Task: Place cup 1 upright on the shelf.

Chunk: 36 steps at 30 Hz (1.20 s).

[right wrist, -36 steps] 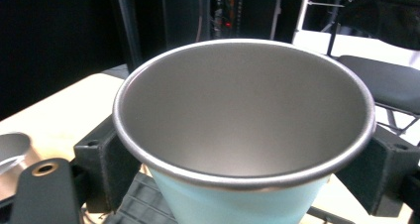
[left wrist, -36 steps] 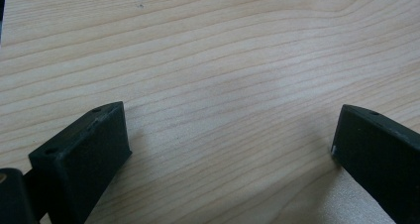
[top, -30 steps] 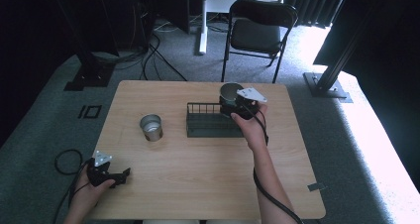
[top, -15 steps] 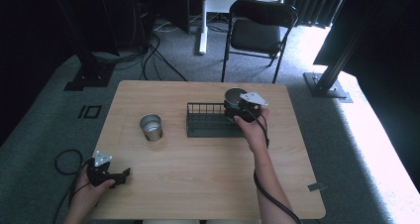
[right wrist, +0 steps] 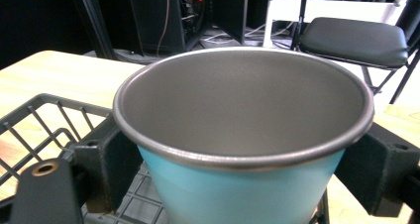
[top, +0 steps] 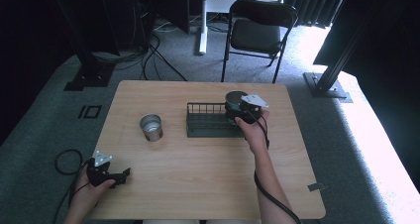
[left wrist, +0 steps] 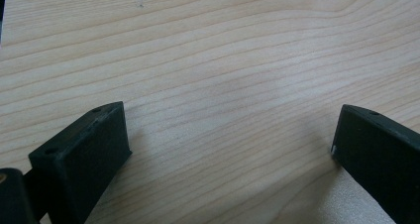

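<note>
- Bench (top: pixel 198 184): wood top; both your grippers are working over it, well apart from each other.
- Wire rack (top: pixel 210 120): dark, sits under and to the left of your right jaws; in the right gripper view its grid runs below the cup.
- Blue cup (right wrist: pixel 242 149): upright, grey inside, pinched by its sides between your right jaws, over the rack's right end.
- Right gripper (top: pixel 237 110): jaws clamped on the blue cup, one pad on each side.
- Left gripper (top: pixel 116 177): at the bench's near left corner, jaws spread wide, bare wood between them.
- Steel cup (top: pixel 151 127): upright on the bench, left of the rack, well clear of both sets of jaws.
</note>
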### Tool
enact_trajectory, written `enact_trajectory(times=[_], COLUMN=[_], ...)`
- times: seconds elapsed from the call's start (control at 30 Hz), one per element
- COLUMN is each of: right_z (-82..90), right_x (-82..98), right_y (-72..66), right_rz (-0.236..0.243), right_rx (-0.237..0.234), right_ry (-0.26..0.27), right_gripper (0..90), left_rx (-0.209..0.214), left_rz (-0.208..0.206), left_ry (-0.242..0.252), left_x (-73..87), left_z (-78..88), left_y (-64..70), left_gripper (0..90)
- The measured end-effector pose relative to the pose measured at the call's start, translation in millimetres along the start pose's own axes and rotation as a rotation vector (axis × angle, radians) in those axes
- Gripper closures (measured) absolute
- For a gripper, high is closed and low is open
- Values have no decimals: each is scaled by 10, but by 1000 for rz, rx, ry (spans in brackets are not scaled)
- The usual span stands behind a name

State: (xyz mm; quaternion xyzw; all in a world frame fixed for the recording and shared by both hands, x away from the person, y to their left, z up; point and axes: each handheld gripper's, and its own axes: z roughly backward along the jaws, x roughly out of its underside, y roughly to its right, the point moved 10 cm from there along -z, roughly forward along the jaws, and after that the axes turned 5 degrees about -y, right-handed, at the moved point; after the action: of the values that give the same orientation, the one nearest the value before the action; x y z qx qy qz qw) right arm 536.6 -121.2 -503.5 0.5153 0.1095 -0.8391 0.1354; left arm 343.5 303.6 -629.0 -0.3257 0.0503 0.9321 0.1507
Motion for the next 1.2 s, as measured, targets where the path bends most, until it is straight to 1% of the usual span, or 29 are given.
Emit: enact_trajectory(times=[0.2, 0.3, 0.37, 0.43, 0.57, 0.63, 0.73, 0.77, 0.83, 1.0, 1.1, 1.2], right_z=[-14, -6, 5, 12, 16, 23, 38, 44, 53, 100, 138, 183], right_x=[40, 53, 65, 76, 78, 94, 128, 140, 178, 238, 262, 268], right_y=[19, 26, 29, 31, 26, 29, 33, 40, 38, 58, 56, 44], right_rz=[-11, -4, -5, 4, 24, 20, -3, -3, -10, -1, 14, 17], right_rx=[3, 4, 5, 6, -17, -15, -18, -9, -13, -8, -10, -14], right_ry=[17, 24, 23, 18, 6, -1, -11, -12, -21, -23, -23, -14], right_gripper=[132, 132, 131, 130, 124, 120, 111, 111, 111, 112, 111, 111], left_rx=[0, 0, 0, 0, 0, 0, 0, 0, 0, 0, -1, 0], left_rz=[0, 0, 0, 0, 0, 0, 0, 0, 0, 0, 0, 0], left_ry=[1, 1, 0, 1, 0, 0, 0, 0, 0, 0, 0, 0], left_x=[0, 0, 0, 0, 0, 0, 0, 0, 0, 0, 0, 0], left_z=[0, 0, 0, 0, 0, 0, 0, 0, 0, 0, 0, 0], left_y=[0, 0, 0, 0, 0, 0, 0, 0, 0, 0, 0, 0], left_gripper=[18, 18, 18, 18, 18, 18, 18, 18, 18, 18, 18, 18])
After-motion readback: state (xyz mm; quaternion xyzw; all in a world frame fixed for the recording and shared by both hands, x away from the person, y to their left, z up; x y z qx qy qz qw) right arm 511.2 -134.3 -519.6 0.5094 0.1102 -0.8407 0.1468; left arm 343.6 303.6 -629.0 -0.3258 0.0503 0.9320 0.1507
